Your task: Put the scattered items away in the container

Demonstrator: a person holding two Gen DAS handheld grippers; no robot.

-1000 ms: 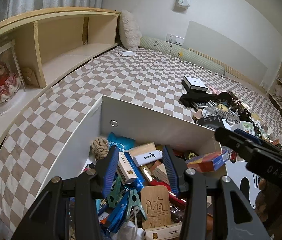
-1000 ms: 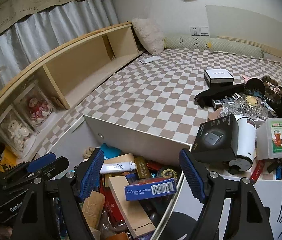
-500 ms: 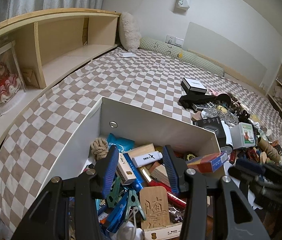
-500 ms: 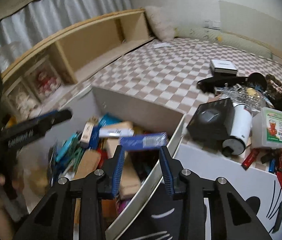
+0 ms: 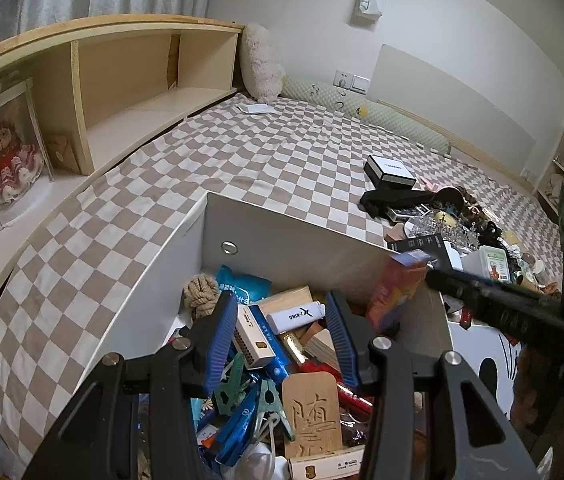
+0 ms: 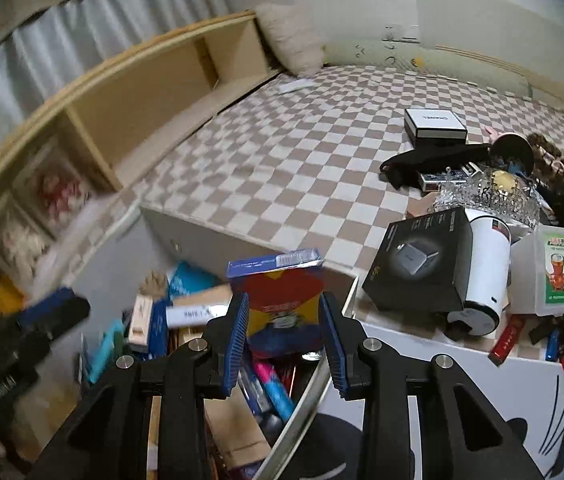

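The white container (image 5: pixel 302 248) sits in front of me, packed with several small items. My left gripper (image 5: pixel 278 308) hovers open over this pile, nothing pinched between its blue pads. My right gripper (image 6: pixel 285 304) is shut on a red and blue carton (image 6: pixel 282 300), which stands upright at the container's right wall. The left wrist view shows the same carton (image 5: pixel 398 292) with the right gripper's finger (image 5: pixel 482 300) against it. More scattered items lie on the bed to the right: a black box (image 6: pixel 418 260), a white tumbler (image 6: pixel 486 264) and a clear plastic box (image 6: pixel 562 272).
A checkered bed cover (image 5: pixel 261 168) stretches behind the container. A black and white box (image 6: pixel 434 124) and a dark tangle of items lie farther back right. A wooden shelf (image 5: pixel 121 80) runs along the left. Lighters (image 6: pixel 506 340) lie on a white panel at the right.
The right gripper's jaws narrowed and closed on the red and blue carton, which lay flat on the pile and now stands upright. The left gripper has not moved.
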